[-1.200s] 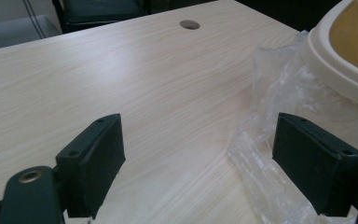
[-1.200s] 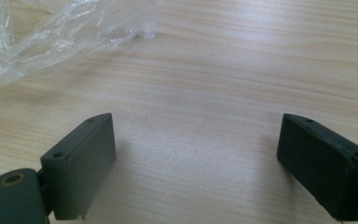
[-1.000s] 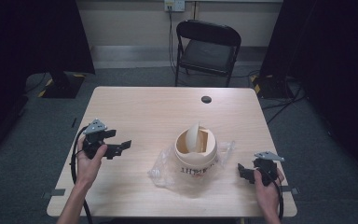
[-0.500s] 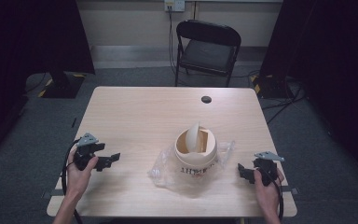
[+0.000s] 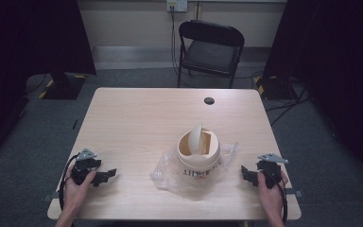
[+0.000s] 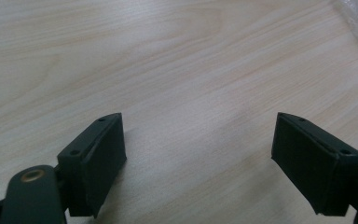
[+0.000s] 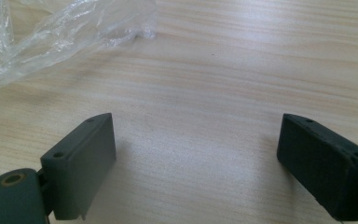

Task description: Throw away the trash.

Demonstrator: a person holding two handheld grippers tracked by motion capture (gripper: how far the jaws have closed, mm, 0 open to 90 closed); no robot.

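The cream bin with its swing lid stands just right of centre in the lower half of the high view, on crumpled clear plastic. At lower left, my left gripper sits low over the table, jaws spread on nothing. At lower right, my right gripper is spread too, plastic in its view's upper left.

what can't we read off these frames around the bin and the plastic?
- Lettering on the small bin: high view, upside down, too small.
- Bin's inside: high view, tilted swing lid covers it.
- Clear plastic: cut by the right gripper view's top-left edge; high view, bin hides its middle.
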